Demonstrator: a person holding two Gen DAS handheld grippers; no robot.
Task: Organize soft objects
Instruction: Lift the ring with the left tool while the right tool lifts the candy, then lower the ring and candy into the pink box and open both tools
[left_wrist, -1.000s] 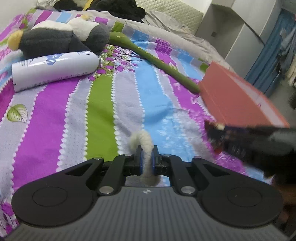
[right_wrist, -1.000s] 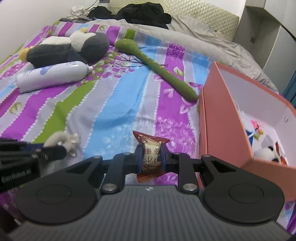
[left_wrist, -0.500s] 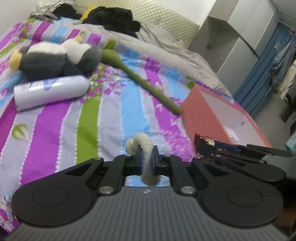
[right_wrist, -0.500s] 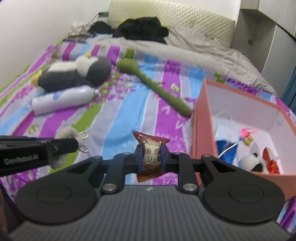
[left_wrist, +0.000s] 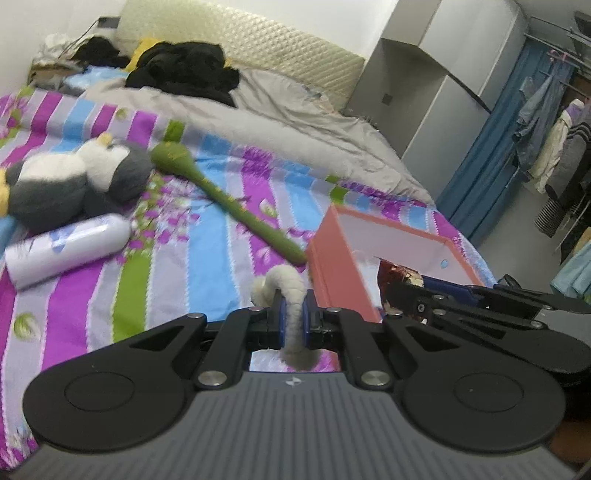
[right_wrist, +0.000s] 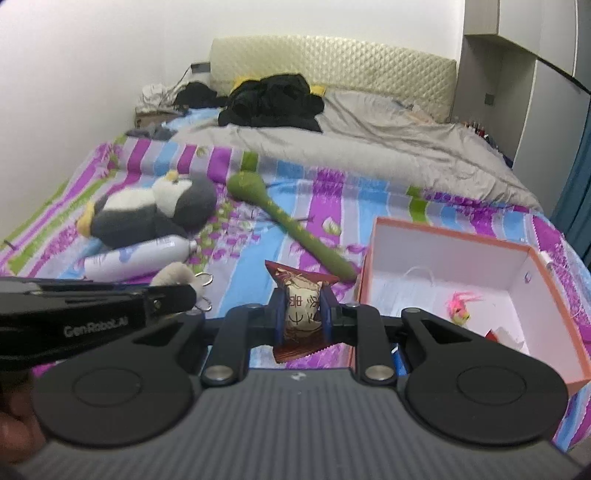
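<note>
left tool (left_wrist: 291, 319) clamps fuzzy white keychain toy (left_wrist: 291, 295) (nearly closed) | right tool (right_wrist: 303, 314) grips red-brown wrapped snack (right_wrist: 301, 308)

A quilted headboard (right_wrist: 332, 62) backs the striped bedspread (left_wrist: 207, 258). Black clothes (right_wrist: 271, 99) lie heaped on a grey duvet (right_wrist: 369, 147). Blue curtains (left_wrist: 491, 155) hang beside grey cabinets (left_wrist: 424, 99).

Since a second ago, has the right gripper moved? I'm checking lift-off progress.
Yes. The right gripper, clamping the candy wrapper, has risen: the orange box now shows its interior from higher up.
</note>
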